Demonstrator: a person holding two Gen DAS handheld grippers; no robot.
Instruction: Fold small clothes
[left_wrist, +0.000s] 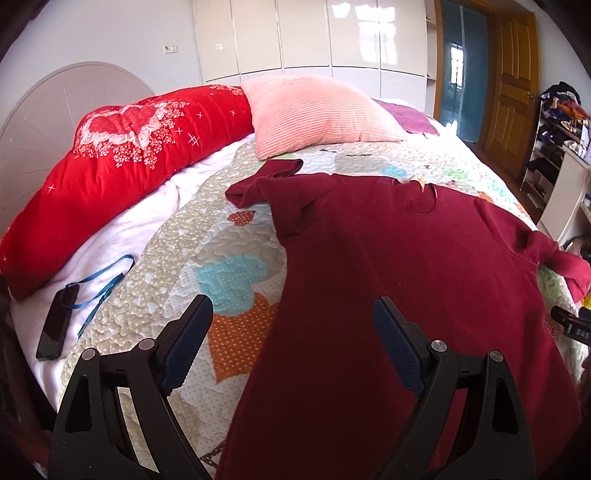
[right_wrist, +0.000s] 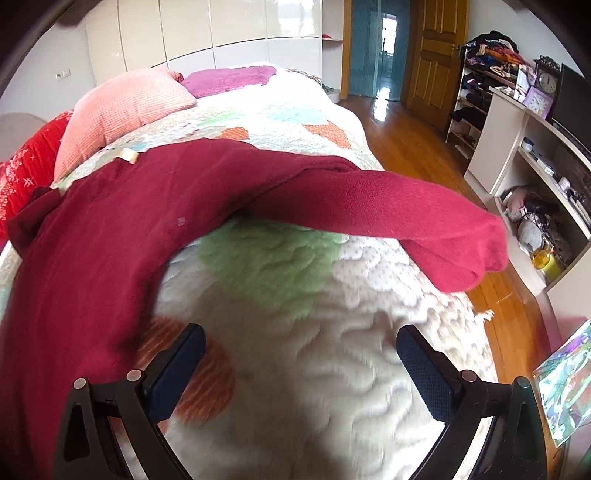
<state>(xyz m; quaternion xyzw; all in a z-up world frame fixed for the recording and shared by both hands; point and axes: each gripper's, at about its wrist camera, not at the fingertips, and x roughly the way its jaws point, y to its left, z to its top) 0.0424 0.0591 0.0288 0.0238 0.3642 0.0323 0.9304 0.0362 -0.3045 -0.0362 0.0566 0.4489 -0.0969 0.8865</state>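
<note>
The bed (left_wrist: 155, 229) fills both views, covered by a quilt (left_wrist: 236, 266) with coloured heart patches. On the quilt lies the top (left_wrist: 388, 280), a dark red long-sleeved garment spread flat with its neck toward the pillows and its hem nearest the left camera. One sleeve (left_wrist: 266, 181) lies bent on the quilt near the pink pillow (left_wrist: 317, 110); the other sleeve (right_wrist: 388, 210) reaches out to the bed's edge beside the wooden floor (right_wrist: 406, 155), its cuff turned over. A red bolster (left_wrist: 122, 162) with a white heart pattern lies along the headboard side, touching the pink pillow. A purple cloth (right_wrist: 229, 79) lies beyond the pillow. A dark phone (left_wrist: 57, 325) with a blue strap (left_wrist: 99, 284) rests on the white sheet beside the bolster.

The left gripper (left_wrist: 291, 339) hovers above the top's side edge, fingers (left_wrist: 192, 339) wide and holding nothing: one over the quilt, the other over the fabric. The right gripper (right_wrist: 301, 373) hangs over bare quilt just beside the top's other edge, fingers (right_wrist: 424, 373) wide and also empty.
</note>
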